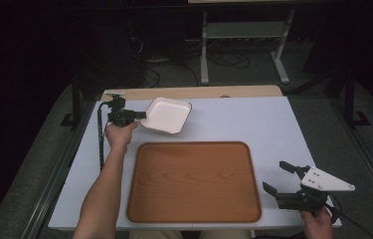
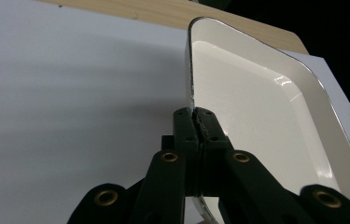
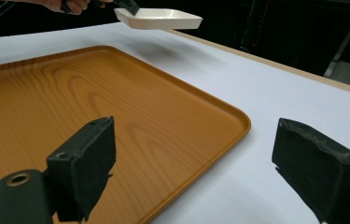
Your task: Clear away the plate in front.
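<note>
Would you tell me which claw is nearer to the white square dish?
Left. The left claw is clamped on the white square dish's rim, holding it above the table; the right claw waits open beyond the wooden tray.

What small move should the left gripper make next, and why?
Probably carry the dish toward the tray. The left gripper is shut on the dish's rim and holds it above the table, while the tray beside it is bare.

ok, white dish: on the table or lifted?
Lifted. The white dish hangs above the table with its shadow below, rim pinched by the left hand-held gripper.
</note>
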Action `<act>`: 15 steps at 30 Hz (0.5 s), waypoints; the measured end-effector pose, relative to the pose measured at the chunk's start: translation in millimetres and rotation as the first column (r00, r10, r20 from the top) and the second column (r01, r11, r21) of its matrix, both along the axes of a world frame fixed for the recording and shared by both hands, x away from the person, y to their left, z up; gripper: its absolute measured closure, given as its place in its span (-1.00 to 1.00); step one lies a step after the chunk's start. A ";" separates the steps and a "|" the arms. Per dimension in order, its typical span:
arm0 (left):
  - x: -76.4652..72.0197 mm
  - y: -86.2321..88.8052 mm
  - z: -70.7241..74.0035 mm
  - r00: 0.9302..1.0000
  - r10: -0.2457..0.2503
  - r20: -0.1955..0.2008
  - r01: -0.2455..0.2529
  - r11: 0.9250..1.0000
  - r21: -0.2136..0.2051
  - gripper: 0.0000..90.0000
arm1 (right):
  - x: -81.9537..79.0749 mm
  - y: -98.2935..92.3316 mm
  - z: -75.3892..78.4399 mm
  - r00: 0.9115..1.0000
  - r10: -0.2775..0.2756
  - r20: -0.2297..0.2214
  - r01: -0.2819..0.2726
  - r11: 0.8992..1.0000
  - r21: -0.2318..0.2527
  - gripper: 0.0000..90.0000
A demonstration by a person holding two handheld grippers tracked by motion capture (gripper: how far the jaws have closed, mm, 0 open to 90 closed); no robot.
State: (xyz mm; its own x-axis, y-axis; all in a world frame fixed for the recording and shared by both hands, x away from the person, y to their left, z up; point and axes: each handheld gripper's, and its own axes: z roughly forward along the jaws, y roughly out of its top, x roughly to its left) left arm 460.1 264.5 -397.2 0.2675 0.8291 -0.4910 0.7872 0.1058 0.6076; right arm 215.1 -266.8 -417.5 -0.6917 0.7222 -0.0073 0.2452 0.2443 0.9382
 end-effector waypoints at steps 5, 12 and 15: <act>-4.1 1.3 6.6 1.000 -0.009 0.018 0.010 1.000 -0.010 0.98 | -0.5 -0.1 0.3 1.000 -0.001 0.003 0.001 1.000 0.000 -0.72; -12.3 1.0 14.3 0.999 -0.027 0.044 0.028 0.999 -0.027 0.98 | -0.6 -0.2 0.5 1.000 -0.002 0.006 0.002 1.000 0.000 -0.72; -16.1 1.9 18.8 0.998 -0.035 0.056 0.037 0.999 -0.036 0.98 | -0.8 0.0 0.7 1.000 -0.001 0.007 0.001 1.000 -0.002 -0.72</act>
